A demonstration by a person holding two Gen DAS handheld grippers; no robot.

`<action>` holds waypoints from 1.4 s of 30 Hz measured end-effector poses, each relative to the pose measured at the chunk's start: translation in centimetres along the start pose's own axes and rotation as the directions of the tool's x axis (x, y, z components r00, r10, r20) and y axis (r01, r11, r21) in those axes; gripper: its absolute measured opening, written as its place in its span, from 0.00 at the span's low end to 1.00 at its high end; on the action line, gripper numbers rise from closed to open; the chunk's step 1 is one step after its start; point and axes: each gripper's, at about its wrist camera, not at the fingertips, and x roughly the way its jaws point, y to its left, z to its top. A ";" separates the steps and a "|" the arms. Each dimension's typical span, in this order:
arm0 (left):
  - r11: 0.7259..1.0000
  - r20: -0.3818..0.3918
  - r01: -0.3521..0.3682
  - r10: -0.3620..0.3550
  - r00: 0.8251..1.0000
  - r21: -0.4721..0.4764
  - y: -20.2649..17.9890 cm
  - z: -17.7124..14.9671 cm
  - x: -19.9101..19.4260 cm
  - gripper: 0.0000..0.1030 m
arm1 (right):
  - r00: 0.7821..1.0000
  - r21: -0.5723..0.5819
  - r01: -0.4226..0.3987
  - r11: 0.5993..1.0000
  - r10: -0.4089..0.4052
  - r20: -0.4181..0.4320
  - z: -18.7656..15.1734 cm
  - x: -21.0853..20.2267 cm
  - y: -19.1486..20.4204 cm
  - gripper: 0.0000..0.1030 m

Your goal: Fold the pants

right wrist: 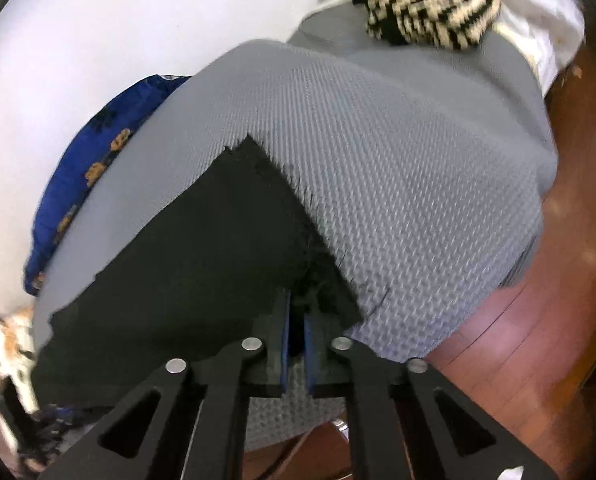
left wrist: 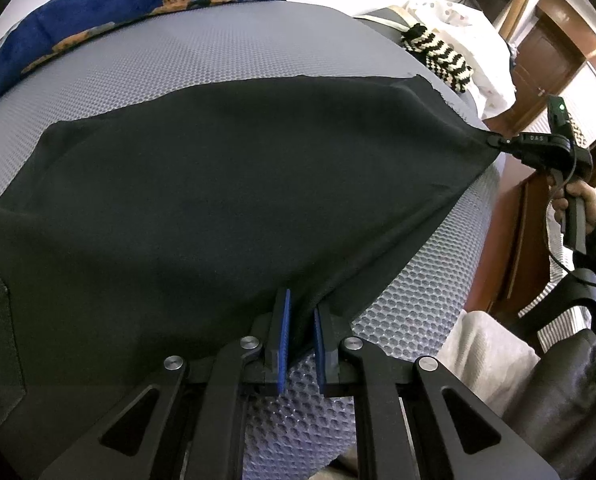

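The black pants (left wrist: pixel 218 184) lie spread flat over a grey honeycomb-textured mat (left wrist: pixel 202 56). My left gripper (left wrist: pixel 301 304) is shut on the pants' near edge, cloth pinched between its blue pads. My right gripper (left wrist: pixel 493 141) shows in the left wrist view at the right, shut on the pants' right corner and pulling it taut off the mat's edge. In the right wrist view the right gripper (right wrist: pixel 296 308) pinches the frayed hem corner of the pants (right wrist: pixel 202 264) over the mat (right wrist: pixel 397 184).
A blue blanket with orange prints (left wrist: pixel 98 12) lies behind the mat. A black-and-cream striped knit (left wrist: pixel 437 52) and white bedding (left wrist: pixel 481 40) sit at the far right. Wooden floor (right wrist: pixel 537 340) lies beyond the mat's right edge. A dark chair (left wrist: pixel 565 392) stands at lower right.
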 end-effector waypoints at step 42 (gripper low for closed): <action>0.985 0.112 0.068 -0.051 0.992 -0.156 4.2 2.2 -3.2 0.37 | 0.976 -0.188 -0.212 0.959 0.196 -0.099 10.2 5.3 4.0 0.27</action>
